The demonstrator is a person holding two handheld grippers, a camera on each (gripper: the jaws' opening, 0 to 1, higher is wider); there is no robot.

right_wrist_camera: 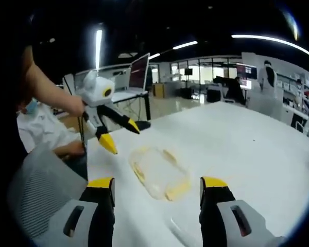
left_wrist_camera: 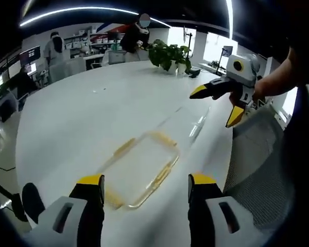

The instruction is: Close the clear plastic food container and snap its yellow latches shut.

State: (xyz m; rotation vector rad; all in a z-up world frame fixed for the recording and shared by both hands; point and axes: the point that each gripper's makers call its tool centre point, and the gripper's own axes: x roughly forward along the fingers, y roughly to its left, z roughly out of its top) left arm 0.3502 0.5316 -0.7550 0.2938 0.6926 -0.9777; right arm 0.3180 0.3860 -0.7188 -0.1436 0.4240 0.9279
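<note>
The clear plastic container (left_wrist_camera: 143, 165) with yellow latches on its ends lies flat on the white table (left_wrist_camera: 92, 113), just ahead of my left gripper (left_wrist_camera: 147, 181), which is open and holds nothing. A faint clear sheet, seemingly the lid (left_wrist_camera: 191, 122), lies beyond it. My right gripper (left_wrist_camera: 214, 107) hovers open above the table's right edge, held by a hand. In the right gripper view the container (right_wrist_camera: 159, 172) sits between my open right gripper (right_wrist_camera: 157, 182) and the open left gripper (right_wrist_camera: 124, 139), which hangs above the table's left edge.
A grey mesh chair back (left_wrist_camera: 257, 154) stands against the table edge beside the container, the same chair (right_wrist_camera: 41, 185) at lower left. A potted plant (left_wrist_camera: 170, 55) sits at the table's far end. People and desks with monitors (right_wrist_camera: 139, 69) are farther back.
</note>
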